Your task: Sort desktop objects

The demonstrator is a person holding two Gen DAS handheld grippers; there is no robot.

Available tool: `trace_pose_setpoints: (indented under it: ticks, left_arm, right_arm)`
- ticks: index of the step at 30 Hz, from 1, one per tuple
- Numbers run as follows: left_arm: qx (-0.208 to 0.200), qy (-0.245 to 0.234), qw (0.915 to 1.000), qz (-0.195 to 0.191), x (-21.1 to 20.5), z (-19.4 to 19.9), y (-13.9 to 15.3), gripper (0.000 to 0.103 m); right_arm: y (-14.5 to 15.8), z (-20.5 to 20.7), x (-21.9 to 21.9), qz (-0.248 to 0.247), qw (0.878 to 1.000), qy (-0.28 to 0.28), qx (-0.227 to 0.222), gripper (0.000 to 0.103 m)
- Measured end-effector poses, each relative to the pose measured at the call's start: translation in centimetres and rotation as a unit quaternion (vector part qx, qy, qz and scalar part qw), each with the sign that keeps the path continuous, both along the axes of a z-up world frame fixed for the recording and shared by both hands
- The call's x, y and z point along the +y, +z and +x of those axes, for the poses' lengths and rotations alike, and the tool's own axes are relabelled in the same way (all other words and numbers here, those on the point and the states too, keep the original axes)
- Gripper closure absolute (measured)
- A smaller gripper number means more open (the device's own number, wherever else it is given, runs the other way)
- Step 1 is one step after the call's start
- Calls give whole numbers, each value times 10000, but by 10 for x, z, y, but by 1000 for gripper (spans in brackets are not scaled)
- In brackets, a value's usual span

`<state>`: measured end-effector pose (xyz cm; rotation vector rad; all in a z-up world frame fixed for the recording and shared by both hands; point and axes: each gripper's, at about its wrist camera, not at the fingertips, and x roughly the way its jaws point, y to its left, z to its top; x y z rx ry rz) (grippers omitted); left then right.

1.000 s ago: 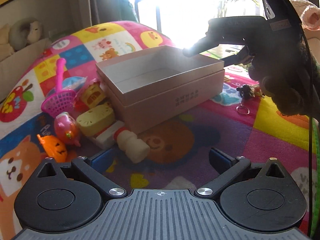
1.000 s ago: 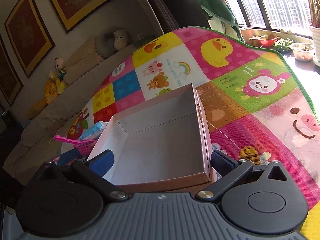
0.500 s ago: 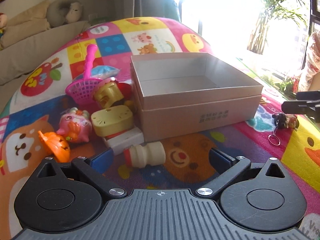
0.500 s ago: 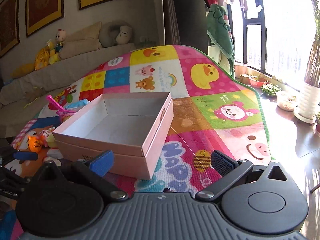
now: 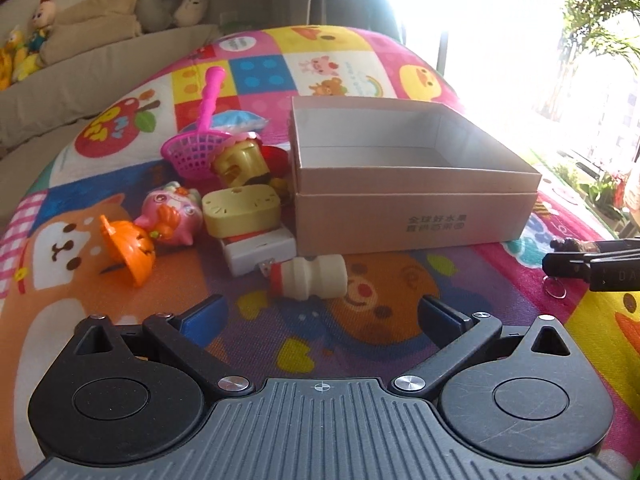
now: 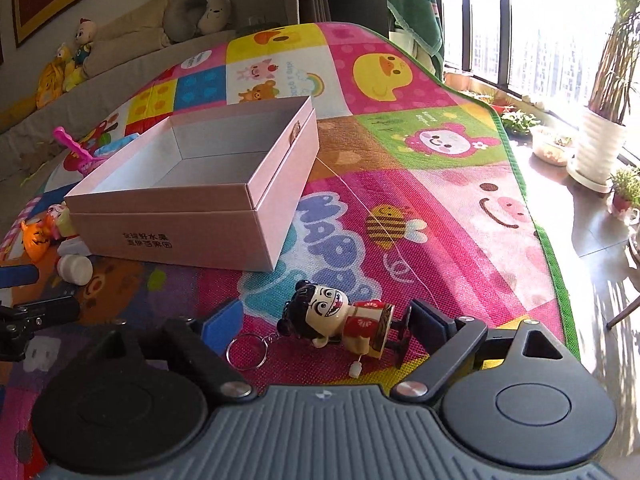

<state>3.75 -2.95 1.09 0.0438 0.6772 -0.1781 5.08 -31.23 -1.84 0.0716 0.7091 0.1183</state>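
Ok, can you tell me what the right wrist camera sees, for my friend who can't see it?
A little doll keychain with black hair buns and a red outfit lies on a colourful cartoon play mat, between the open jaws of the right gripper. Behind it sits an empty pink cardboard box, with small toys to its left.

Strong daylight pours in from the window (image 5: pixel 500 20) at upper right and burns it out to white glare — the play mat (image 6: pixel 440 184) nearby looks washed out. Both fisheye views bow straight edges toward the rims, and the cardboard box (image 6: pixel 208 216) casts a soft shadow on its near side.
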Motion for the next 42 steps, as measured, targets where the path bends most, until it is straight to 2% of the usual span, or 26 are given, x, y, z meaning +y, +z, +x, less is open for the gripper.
trace_pose_setpoints:
  ticks: [3,5,6,7,8,9,11,13,14,15,17,19,22,25,27,28,29,30,33,36,40,42]
  left_arm:
    - [-8,148,9999,53,-1,8,2,0]
    - [-82,185,9997,131,-6,14,3,0]
    - [-102,240,9995,172,-7,17,3,3]
    - [-103,302,9992,220,-9,20,2,9]
    - [-58,322,9991,254,-10,24,0,26]
    - [-11,329,9991,268,-11,26,-1,36]
    - [19,295,9992,276,-11,27,-5,37]
    - [-58,228,9991,360,-11,21,-4,45]
    - [-115,169,9989,420,-11,16,-3,54]
    - [-149,102,9990,419,-11,11,-1,55]
    - [-288,-24,9992,271,-8,-1,11,55]
    - [-571,-190,9981,103,-8,-10,30,55]
    - [-1341,-398,9902,-26,-12,-11,71,55]
    - [-1751,-541,9829,-189,-20,10,102,55]
    - [-1920,-485,9801,-117,-28,32,113,55]
    - [-1930,-501,9799,-107,-30,45,116,54]
    - [-1895,-527,9803,-156,-30,55,118,46]
    - [-1852,-483,9813,-207,-27,62,119,33]
    - [-1885,-119,9815,-309,-4,61,116,16]
    - [-1701,213,9849,-242,24,46,94,9]
    - [-983,522,9937,94,51,29,42,8]
    - [-719,800,9939,241,64,23,23,8]
  right_arm:
    - [4,-6,6,53,9995,307,30,36]
    - [7,-14,12,127,9983,573,47,36]
    - [8,-18,15,112,9977,673,29,36]
    - [10,-22,20,66,9970,777,7,36]
    - [12,-27,26,11,9961,884,-10,36]
    - [14,-31,30,-34,9951,991,-22,36]
    - [18,-39,38,-97,9929,1188,-28,36]
    - [23,-47,44,-158,9902,1385,-19,36]
    - [25,-51,46,-197,9889,1471,-17,36]
    - [28,-54,48,-225,9873,1573,-13,36]
    - [38,-59,49,-227,9854,1685,-72,37]
    - [58,-62,46,-191,9847,1702,-314,37]
    - [98,-51,39,-155,9843,1487,-934,37]
    - [129,-25,42,-311,9797,1237,-1547,37]
    - [141,1,45,-272,9784,1130,-1709,37]
    - [144,14,47,-248,9785,1098,-1729,37]
    - [145,27,49,-241,9787,1079,-1728,36]
    - [143,38,51,-253,9793,1071,-1701,36]
    - [133,65,52,-264,9857,840,-1439,30]
    - [117,64,49,-155,9877,886,-1278,30]
    - [100,55,63,-306,9876,1011,-1162,27]
    - [95,48,77,-413,9855,1181,-1150,27]
